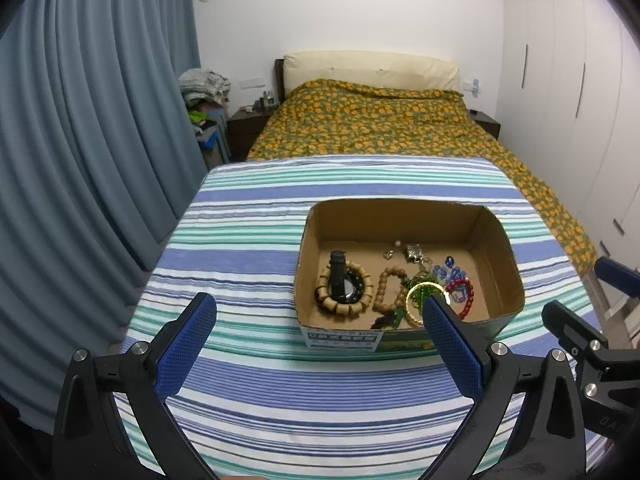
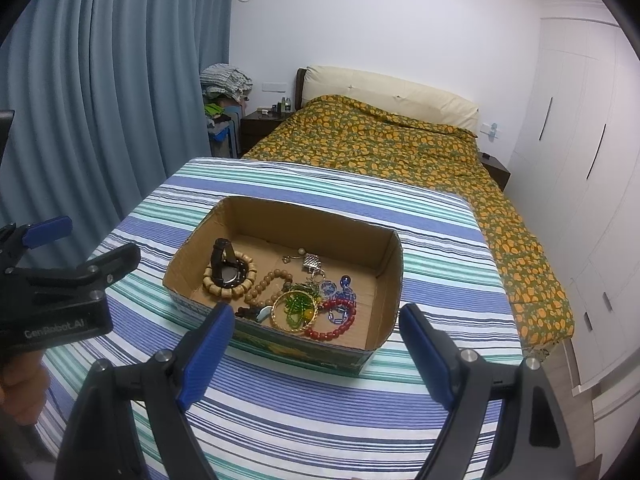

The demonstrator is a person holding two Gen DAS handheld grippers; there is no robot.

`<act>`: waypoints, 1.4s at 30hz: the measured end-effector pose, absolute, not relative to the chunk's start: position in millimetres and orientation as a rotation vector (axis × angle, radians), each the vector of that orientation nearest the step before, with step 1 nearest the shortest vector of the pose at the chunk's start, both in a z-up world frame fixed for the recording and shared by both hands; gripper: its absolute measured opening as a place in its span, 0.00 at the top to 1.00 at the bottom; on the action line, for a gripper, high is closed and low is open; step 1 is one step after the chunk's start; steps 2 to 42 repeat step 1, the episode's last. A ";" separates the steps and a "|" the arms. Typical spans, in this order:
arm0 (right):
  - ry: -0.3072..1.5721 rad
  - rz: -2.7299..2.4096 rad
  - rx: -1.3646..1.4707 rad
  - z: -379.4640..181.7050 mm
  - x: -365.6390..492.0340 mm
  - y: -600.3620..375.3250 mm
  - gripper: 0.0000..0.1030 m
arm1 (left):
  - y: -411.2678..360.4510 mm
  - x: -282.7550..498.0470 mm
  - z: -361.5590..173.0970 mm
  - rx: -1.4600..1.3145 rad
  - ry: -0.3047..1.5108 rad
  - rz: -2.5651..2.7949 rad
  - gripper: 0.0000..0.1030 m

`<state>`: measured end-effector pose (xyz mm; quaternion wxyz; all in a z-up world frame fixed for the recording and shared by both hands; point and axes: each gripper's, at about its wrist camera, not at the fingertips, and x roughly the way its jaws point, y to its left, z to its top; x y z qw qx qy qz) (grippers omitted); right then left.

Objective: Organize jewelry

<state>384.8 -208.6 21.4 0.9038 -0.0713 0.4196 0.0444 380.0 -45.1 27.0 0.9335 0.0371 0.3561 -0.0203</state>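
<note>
Both grippers are held spread and empty above the striped surface [image 2: 280, 420]: the left gripper [image 1: 320, 320] and the right gripper [image 2: 316, 328] are each pointed at the cardboard box [image 2: 384, 272]. Jewelry is gathered inside the box: a black watch [image 1: 340, 280] is laid within a wooden bead bracelet [image 1: 344, 306], and a gold bangle [image 2: 294, 314] is set beside a red bead bracelet [image 2: 340, 326].

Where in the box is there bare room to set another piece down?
The cardboard box floor is bare along its far wall and in the right corner beyond the red bead bracelet. The near half, from watch to gold bangle, is crowded.
</note>
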 end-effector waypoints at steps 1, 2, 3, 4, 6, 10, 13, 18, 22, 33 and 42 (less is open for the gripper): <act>0.867 0.092 -0.147 21.4 384.7 -208.7 0.16 | -46.1 378.9 26.8 0.085 0.727 -0.038 0.00; 0.867 0.092 -0.147 21.4 384.7 -208.7 0.16 | -46.1 378.9 26.8 0.085 0.727 -0.038 0.00; 0.867 0.092 -0.147 21.4 384.7 -208.7 0.16 | -46.1 378.9 26.8 0.085 0.727 -0.038 0.00; 0.867 0.092 -0.147 21.4 384.7 -208.7 0.16 | -46.1 378.9 26.8 0.085 0.727 -0.038 0.00; 0.867 0.092 -0.147 21.4 384.7 -208.7 0.16 | -46.1 378.9 26.8 0.085 0.727 -0.038 0.00; 0.867 0.092 -0.147 21.4 384.7 -208.7 0.16 | -46.1 378.9 26.8 0.085 0.727 -0.038 0.00; 0.867 0.092 -0.147 21.4 384.7 -208.7 0.16 | -46.1 378.9 26.8 0.085 0.727 -0.038 0.00; 0.867 0.092 -0.147 21.4 384.7 -208.7 0.16 | -46.1 378.9 26.8 0.085 0.727 -0.038 0.00; 0.867 0.092 -0.147 21.4 384.7 -208.7 0.16 | -46.1 378.9 26.8 0.085 0.727 -0.038 0.00; 0.867 0.092 -0.147 21.4 384.7 -208.7 0.16 | -46.1 378.9 26.8 0.085 0.727 -0.038 0.00; 0.867 0.092 -0.147 21.4 384.7 -208.7 0.16 | -46.1 378.9 26.8 0.085 0.727 -0.038 0.00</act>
